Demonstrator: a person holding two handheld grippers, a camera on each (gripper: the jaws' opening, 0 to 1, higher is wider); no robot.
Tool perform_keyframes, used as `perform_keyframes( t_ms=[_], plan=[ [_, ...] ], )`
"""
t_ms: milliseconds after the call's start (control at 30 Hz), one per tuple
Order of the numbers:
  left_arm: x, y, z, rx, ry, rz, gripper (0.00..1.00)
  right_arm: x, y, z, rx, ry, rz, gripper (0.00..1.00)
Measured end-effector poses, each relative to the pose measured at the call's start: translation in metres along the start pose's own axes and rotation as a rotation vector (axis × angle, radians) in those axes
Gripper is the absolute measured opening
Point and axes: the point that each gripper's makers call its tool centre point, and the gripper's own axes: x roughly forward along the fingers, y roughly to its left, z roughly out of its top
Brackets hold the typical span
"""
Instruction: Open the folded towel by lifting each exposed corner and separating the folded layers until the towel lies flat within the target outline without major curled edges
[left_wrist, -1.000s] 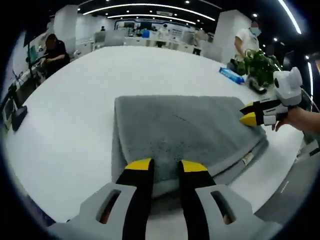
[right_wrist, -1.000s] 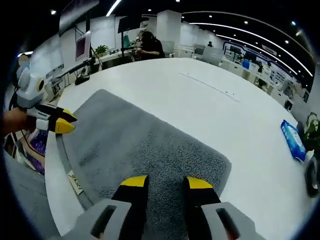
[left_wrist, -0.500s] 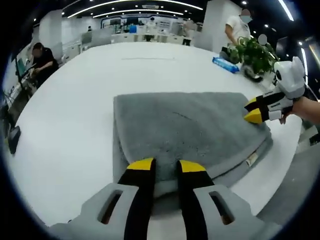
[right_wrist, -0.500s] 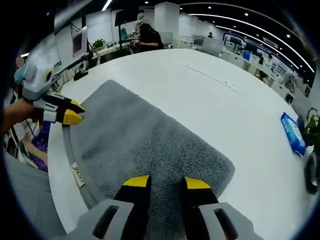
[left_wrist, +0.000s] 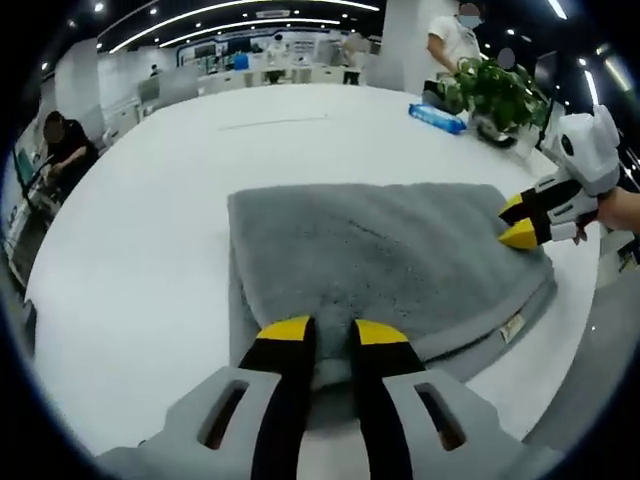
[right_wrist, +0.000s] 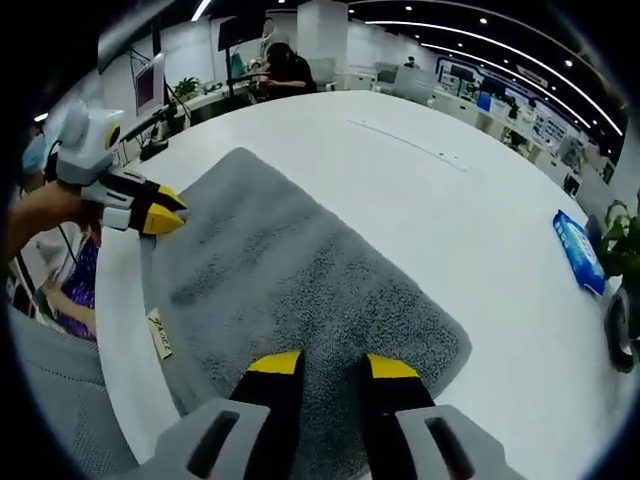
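- Since a second ago both grippers have edged inward over the towel's corners; the towel itself lies as before, folded.
- Left gripper (left_wrist: 319, 330): yellow-tipped jaws stand narrowly apart over the near edge, holding nothing.
- Right gripper (right_wrist: 320, 364): jaws likewise narrowly apart above its near corner.
- Grey towel (left_wrist: 380, 262): plush pile, stacked layers, white label (left_wrist: 514, 327) at the edge.
- Round white table (left_wrist: 140, 230): smooth, open beyond; blue packet (left_wrist: 436, 117) and potted plant (left_wrist: 495, 88) far off.

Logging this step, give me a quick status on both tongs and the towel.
Left tongs and right tongs open, at near corners. Towel folded, flat on table, not gripped. Nothing in the way.
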Motion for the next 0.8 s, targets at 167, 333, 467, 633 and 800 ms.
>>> perform_keyframes(
  t_ms=[167, 333, 467, 633, 800],
  plan=[
    [0.009, 0.000, 0.009, 0.034, 0.014, -0.017, 0.13, -0.004, -0.001, -0.005, 0.010, 0.010, 0.006, 0.20],
    [0.018, 0.003, 0.017, 0.072, 0.022, -0.025, 0.13, -0.006, -0.001, -0.008, 0.028, 0.010, 0.006, 0.20],
    [0.022, 0.003, 0.021, 0.085, 0.025, -0.037, 0.13, -0.008, 0.000, -0.010, 0.031, 0.020, 0.009, 0.20],
    [0.029, 0.004, 0.028, 0.112, 0.033, -0.048, 0.13, -0.009, 0.001, -0.012, 0.040, 0.028, 0.014, 0.20],
    [0.032, 0.000, 0.032, 0.153, 0.061, -0.071, 0.13, -0.011, 0.001, -0.015, 0.050, 0.033, 0.014, 0.20]
  ],
)
